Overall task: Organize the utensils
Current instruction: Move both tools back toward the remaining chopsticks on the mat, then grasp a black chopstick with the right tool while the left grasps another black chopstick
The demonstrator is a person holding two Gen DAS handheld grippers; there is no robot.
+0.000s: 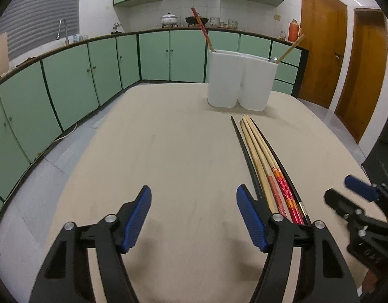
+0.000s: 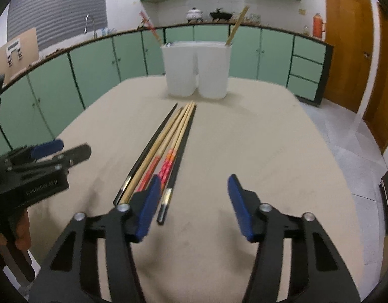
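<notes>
Five chopsticks (image 2: 166,151), two black, three wooden, lay side by side on the table (image 2: 244,139), long axes running near-to-far toward the white holder (image 2: 196,68) with two more, while left gripper (image 1: 194,217) and right gripper (image 2: 192,202) gaped empty.

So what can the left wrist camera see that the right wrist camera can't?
Only the left wrist view shows the left gripper from behind, its jaws open over bare table, with the chopsticks off to their right. Only the right wrist view shows the near ends of the chopsticks, with the right gripper open just above them, holding nothing. Both show the white holder, with a red and a wooden chopstick standing in it.
</notes>
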